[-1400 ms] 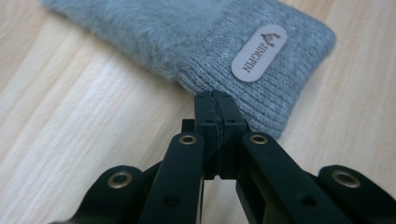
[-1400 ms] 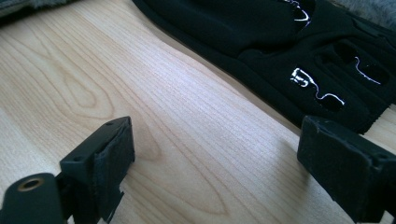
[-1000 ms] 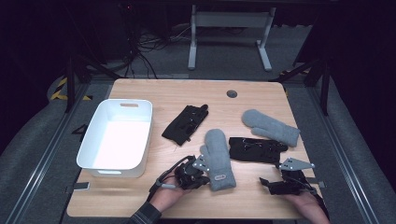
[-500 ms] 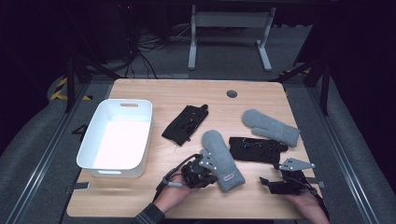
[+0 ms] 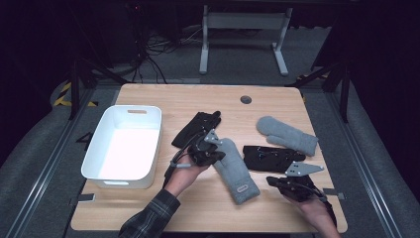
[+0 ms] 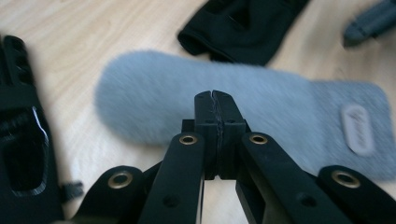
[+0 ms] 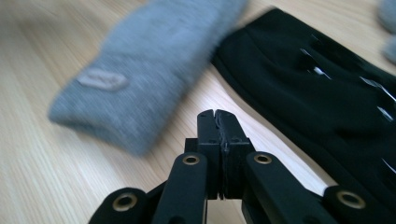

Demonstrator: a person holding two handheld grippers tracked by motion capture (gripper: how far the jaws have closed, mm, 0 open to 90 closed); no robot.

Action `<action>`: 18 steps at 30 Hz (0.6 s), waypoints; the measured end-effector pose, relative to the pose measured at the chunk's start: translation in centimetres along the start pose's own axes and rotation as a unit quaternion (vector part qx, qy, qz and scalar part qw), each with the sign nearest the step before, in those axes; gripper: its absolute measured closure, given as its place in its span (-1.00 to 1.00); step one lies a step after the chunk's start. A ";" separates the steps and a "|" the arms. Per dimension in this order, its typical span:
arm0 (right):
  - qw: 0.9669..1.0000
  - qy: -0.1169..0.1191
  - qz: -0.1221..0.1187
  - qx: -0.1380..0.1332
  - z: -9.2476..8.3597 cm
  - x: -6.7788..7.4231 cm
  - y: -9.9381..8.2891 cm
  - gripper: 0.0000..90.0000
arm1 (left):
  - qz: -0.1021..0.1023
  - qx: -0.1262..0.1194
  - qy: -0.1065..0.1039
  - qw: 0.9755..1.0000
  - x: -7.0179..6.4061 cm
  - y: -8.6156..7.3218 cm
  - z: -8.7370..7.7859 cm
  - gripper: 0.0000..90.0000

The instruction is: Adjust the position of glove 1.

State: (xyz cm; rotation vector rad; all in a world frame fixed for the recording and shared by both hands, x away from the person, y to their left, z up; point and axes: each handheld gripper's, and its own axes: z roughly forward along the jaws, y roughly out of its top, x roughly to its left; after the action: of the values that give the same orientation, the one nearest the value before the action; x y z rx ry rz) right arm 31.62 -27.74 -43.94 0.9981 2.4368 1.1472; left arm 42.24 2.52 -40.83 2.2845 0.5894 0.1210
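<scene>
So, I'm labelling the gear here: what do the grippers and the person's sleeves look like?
Both grippers, left and right, are black with brass-ringed jaw pivots. The right carries a grey three-cornered plate; a cable trails from the left. The left sleeve is dark plaid.

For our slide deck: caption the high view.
Left tool at a grey mitten; white bin beside.

White bin (image 5: 124, 171) at table's left, black glove (image 5: 197, 128) beside it, second grey mitten (image 5: 287, 135) far right
</scene>
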 end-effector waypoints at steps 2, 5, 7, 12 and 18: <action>1.000 0.012 -0.005 -0.004 0.5 0.6 0.7 1.00 | -0.008 -0.003 0.002 1.000 0.8 0.5 0.6 1.00; 0.999 0.026 -0.014 -0.011 1.1 1.4 1.5 1.00 | 0.000 -0.001 0.012 1.000 1.6 1.3 1.5 1.00; 0.999 0.035 -0.020 -0.015 1.6 1.9 2.1 1.00 | -0.001 -0.005 0.010 1.000 1.9 1.6 2.1 1.00; 0.998 0.048 -0.028 -0.011 2.6 2.8 3.0 1.00 | 0.004 0.020 0.024 1.000 2.6 1.9 3.7 1.00; 0.998 0.052 -0.037 0.014 4.5 3.4 3.2 1.00 | -0.001 0.053 0.019 0.998 3.1 0.5 5.0 1.00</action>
State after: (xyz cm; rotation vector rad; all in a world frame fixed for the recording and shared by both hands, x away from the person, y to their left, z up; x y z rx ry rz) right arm 32.90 -21.43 -44.25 0.8670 2.5553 1.1712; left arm 46.47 0.28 -44.26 2.3883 0.6300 0.1349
